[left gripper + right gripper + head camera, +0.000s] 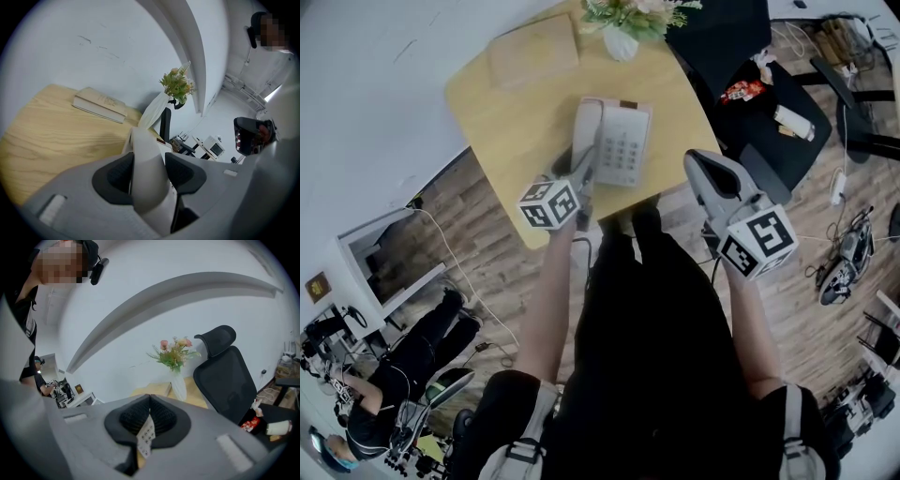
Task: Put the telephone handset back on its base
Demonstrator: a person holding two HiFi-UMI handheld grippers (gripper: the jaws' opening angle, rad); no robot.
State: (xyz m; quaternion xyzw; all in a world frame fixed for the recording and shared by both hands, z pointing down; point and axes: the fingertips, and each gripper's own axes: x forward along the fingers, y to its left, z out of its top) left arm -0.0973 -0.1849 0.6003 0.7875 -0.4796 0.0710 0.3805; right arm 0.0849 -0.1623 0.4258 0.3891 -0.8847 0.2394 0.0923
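The pale telephone base (626,145) with its keypad sits near the front edge of the wooden table (506,112). The pale handset (586,139) lies along the base's left side; I cannot tell whether it rests fully in the cradle. My left gripper (586,173) is shut on the handset's near end, and in the left gripper view the handset (146,159) fills the gap between both pads. My right gripper (698,164) is shut on nothing, off the table's front right corner. A strip of the keypad (146,436) shows below its closed jaws.
A closed book (532,49) lies at the table's far left. A white vase of flowers (623,28) stands at the back. A black office chair (741,94) sits right of the table. A person (403,366) sits at lower left on the wood floor.
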